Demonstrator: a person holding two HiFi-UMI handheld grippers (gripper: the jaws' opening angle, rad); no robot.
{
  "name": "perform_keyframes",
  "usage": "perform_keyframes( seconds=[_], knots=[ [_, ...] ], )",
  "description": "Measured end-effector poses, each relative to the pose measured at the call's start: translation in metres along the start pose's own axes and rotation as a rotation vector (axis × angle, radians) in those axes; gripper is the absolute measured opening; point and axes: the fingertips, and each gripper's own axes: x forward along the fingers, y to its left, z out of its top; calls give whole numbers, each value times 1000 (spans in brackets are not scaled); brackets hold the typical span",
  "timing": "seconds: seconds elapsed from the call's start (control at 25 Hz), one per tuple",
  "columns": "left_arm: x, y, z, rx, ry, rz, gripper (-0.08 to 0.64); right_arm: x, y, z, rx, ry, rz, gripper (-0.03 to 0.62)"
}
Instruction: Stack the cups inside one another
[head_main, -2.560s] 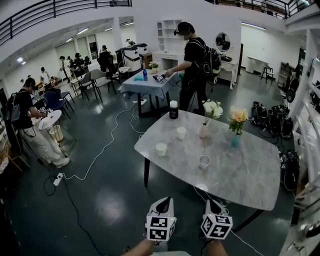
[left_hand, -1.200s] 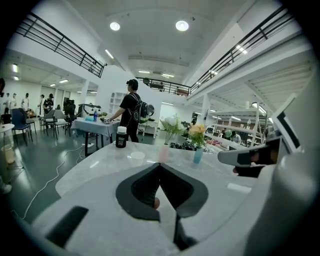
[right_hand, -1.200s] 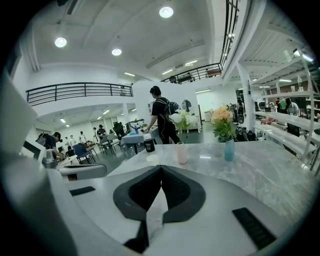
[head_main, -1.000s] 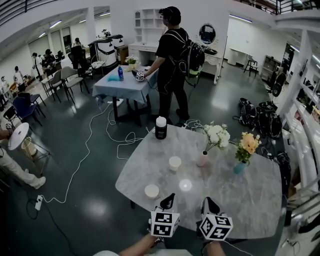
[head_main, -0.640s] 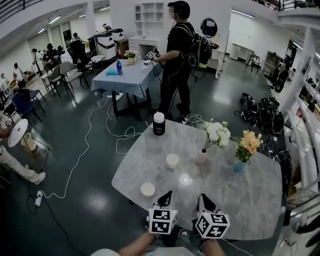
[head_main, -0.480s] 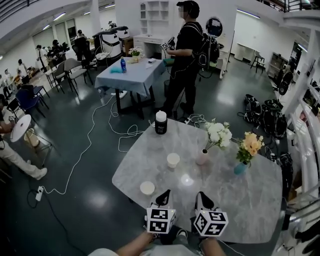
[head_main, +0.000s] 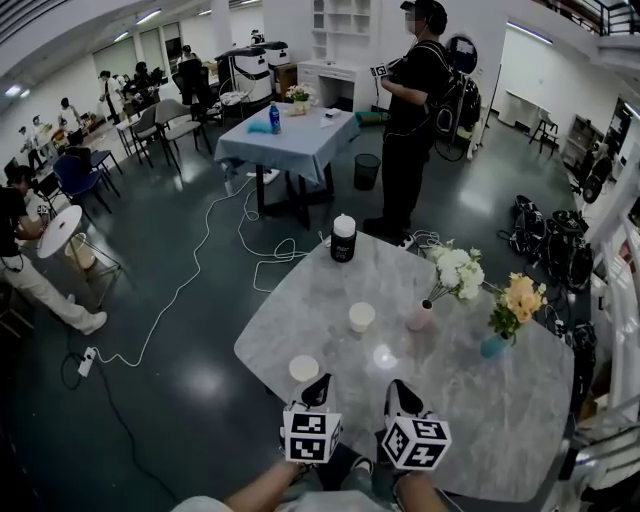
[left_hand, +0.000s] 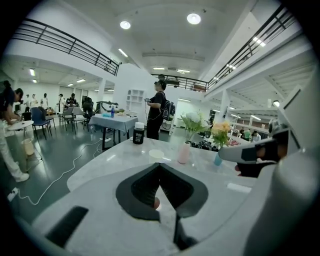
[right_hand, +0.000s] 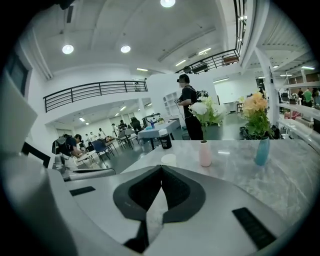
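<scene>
Both jaws closed and empty, your left gripper (head_main: 317, 381) and right gripper (head_main: 396, 387) hover at the counter (head_main: 480, 400) edge; open wide before straddling the nearest white cup (head_main: 304, 368).

white cup (head_main: 361, 316), second cup (head_main: 304, 368), upright, apart

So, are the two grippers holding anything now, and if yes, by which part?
Nothing is held: left gripper and right gripper are both shut and empty.

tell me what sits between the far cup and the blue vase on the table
The pink vase stands between the far cup and the blue vase. Both the head view and the right gripper view show it there.
</scene>
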Motion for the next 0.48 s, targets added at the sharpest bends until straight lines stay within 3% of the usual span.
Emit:
perform_keyframes(
  seconds=[0.48],
  knots=[
    [-19, 95, -15, -83, 14, 209, -5, 78, 25, 0, -55, 56, 58, 11]
  ],
)
